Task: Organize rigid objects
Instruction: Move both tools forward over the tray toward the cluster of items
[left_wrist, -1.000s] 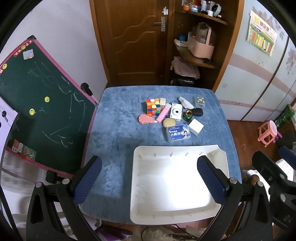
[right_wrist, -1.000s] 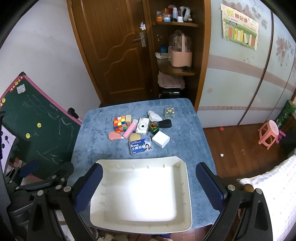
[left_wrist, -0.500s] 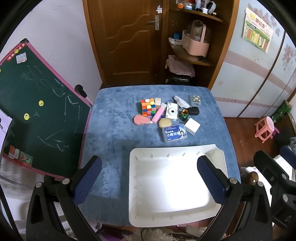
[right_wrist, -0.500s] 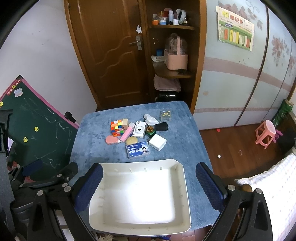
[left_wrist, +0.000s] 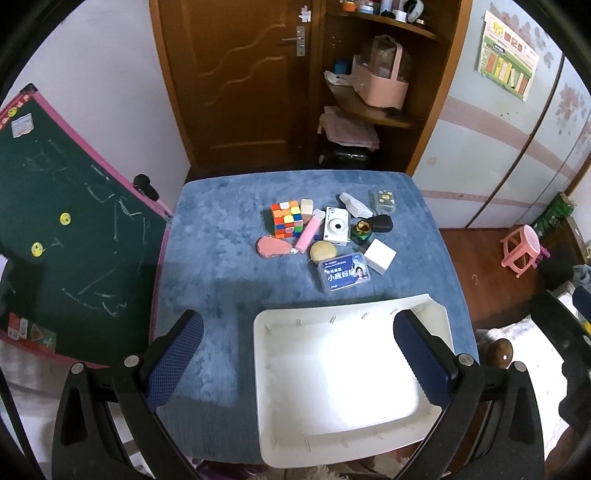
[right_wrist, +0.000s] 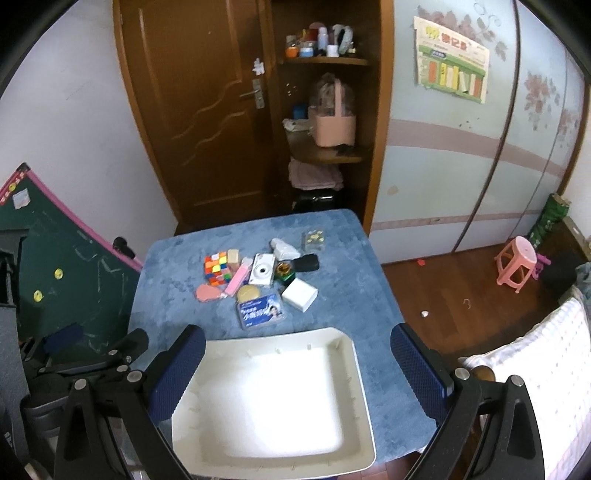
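Observation:
A white tray (left_wrist: 436, 314) (right_wrist: 354, 354) sits empty at the near edge of the blue-covered table (left_wrist: 229, 236) (right_wrist: 340, 258). Beyond it lies a cluster of small objects: a Rubik's cube (left_wrist: 286, 218) (right_wrist: 217, 268), a pink bar (left_wrist: 308, 232), a white toy camera (left_wrist: 336, 226) (right_wrist: 263, 269), a white box (left_wrist: 379, 255) (right_wrist: 300, 294), a blue card case (left_wrist: 344, 272) (right_wrist: 261, 311), a pink flat piece (left_wrist: 272, 246) and a black case (left_wrist: 380, 223). My left gripper (left_wrist: 295, 354) and right gripper (right_wrist: 295, 362) are both open and empty, high above the tray's near side.
A green chalkboard (left_wrist: 66, 236) leans at the table's left edge. A wooden door and corner shelves (left_wrist: 369, 92) stand behind the table. A pink stool (right_wrist: 517, 260) is on the floor at the right. The other gripper's frame shows at lower left (right_wrist: 92, 362).
Both grippers have pulled back and risen, so the table and objects look smaller and farther. Nothing on the table has moved. Both stay open.

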